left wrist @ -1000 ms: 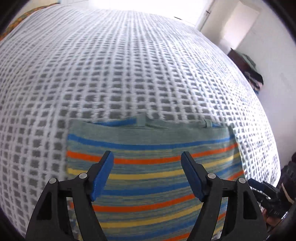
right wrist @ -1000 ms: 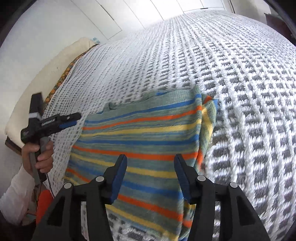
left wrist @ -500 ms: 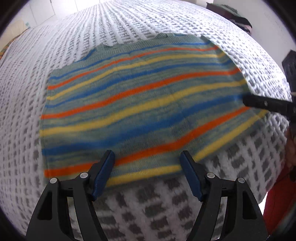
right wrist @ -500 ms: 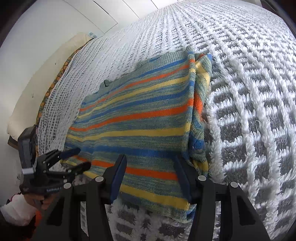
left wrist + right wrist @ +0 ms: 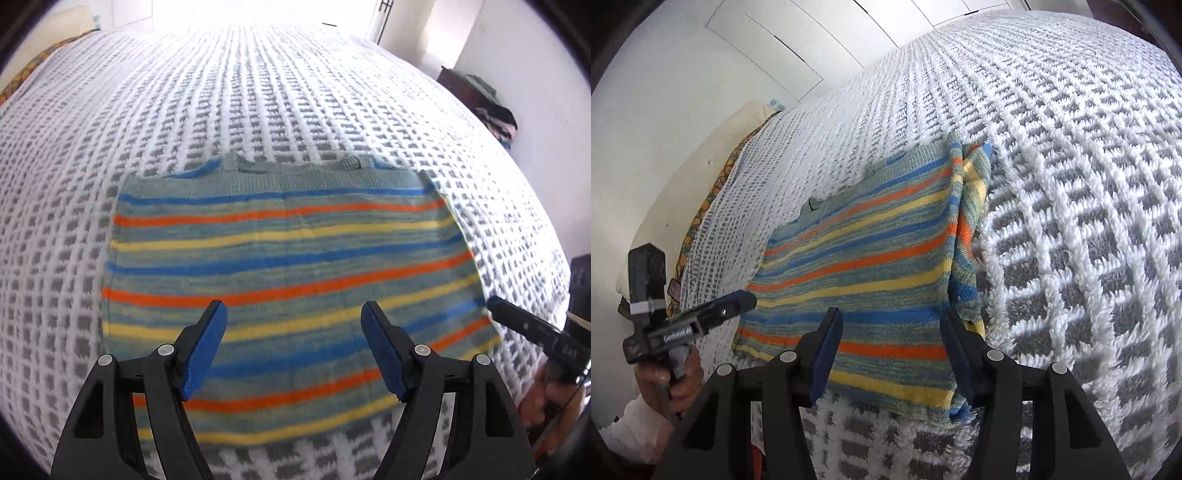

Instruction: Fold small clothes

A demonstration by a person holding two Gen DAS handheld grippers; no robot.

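Observation:
A small knitted garment [image 5: 288, 280] with blue, orange and yellow stripes on grey-green lies flat on the bed, folded into a rectangle, its neckline at the far edge. It also shows in the right wrist view [image 5: 871, 273], with a folded layer tucked along its right side. My left gripper [image 5: 293, 350] is open and empty, hovering over the garment's near half. My right gripper [image 5: 890, 354] is open and empty over the garment's near right corner. The right gripper shows at the right edge of the left wrist view [image 5: 532, 328]; the left gripper shows at the left of the right wrist view [image 5: 698, 321].
A white and grey waffle-pattern bedspread [image 5: 295, 92] covers the bed. A cream pillow [image 5: 713, 158] and an orange patterned edge lie at the bed's left side. A dark cabinet with piled clothes [image 5: 487, 107] stands by the far right wall.
The left gripper has pulled up and tilted back, so more bed beyond the garment shows. The right gripper has shifted slightly nearer the garment's right edge. Both stay open.

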